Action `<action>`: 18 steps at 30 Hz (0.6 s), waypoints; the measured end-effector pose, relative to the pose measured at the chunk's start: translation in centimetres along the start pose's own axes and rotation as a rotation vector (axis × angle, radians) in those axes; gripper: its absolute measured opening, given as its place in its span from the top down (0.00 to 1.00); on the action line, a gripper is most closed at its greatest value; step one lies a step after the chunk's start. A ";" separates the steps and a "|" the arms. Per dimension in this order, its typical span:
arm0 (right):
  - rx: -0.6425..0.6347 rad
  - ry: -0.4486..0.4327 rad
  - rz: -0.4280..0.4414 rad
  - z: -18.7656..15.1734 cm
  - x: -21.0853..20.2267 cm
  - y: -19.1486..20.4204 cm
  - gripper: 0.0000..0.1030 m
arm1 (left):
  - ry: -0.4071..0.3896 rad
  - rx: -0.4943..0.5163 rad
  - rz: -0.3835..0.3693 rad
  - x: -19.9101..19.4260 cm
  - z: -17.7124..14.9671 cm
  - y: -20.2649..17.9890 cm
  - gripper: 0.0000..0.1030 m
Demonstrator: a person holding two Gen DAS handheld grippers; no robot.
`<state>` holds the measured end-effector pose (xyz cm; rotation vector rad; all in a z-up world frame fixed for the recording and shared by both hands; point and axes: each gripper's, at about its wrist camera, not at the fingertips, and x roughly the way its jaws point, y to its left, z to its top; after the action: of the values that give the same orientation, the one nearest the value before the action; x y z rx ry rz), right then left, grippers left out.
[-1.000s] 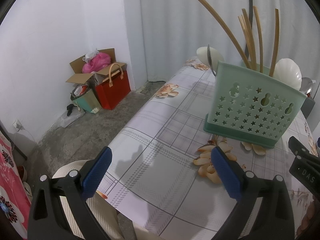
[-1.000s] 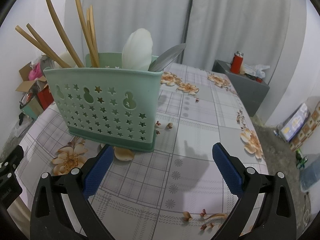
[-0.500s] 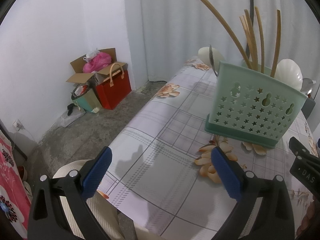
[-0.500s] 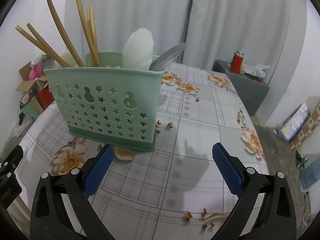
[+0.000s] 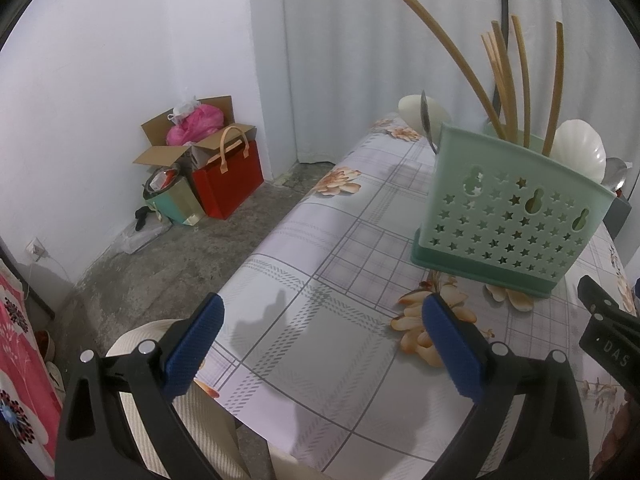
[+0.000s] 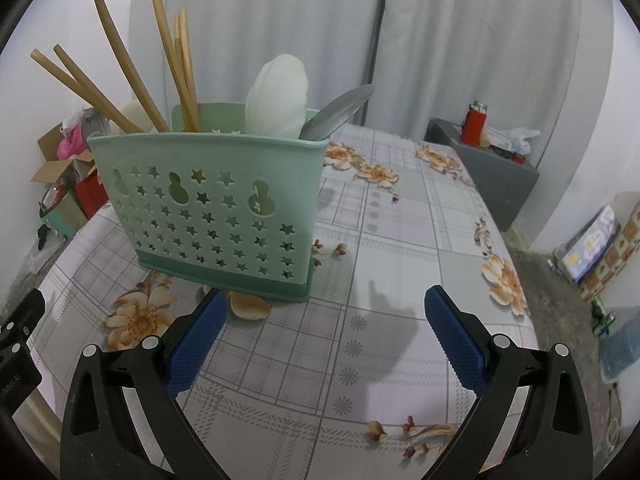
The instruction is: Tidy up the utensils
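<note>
A pale green plastic utensil holder point(image 6: 212, 208) with star-shaped cut-outs stands upright on the table point(image 6: 400, 264), which wears a grey checked cloth printed with orange flowers. The holder is the landmark: the right gripper point(image 6: 324, 328) hovers just in front of its right front corner, blue-padded fingers point(image 6: 454, 344) spread wide and empty. The left gripper point(image 5: 320, 342) hangs in front of and to the left of the holder point(image 5: 508, 208), well apart from it, its fingers equally wide apart with nothing between them. Inside the holder, tan bamboo chopsticks point(image 6: 116, 68) stand on end, long axes fanning up and leftward; a white plastic spoon point(image 6: 278, 96) rises upright, and a steel spoon point(image 6: 340, 110) leans up to the right.
</note>
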<state>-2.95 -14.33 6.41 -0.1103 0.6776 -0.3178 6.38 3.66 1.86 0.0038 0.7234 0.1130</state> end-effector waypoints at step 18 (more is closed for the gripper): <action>0.001 0.005 0.006 0.0 0.1 0.1 0.08 | 0.001 0.000 -0.001 0.0 0.0 0.1 0.06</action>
<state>-2.84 -14.25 6.36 -0.1070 0.6828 -0.3127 6.42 3.73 1.88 0.0037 0.7242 0.1124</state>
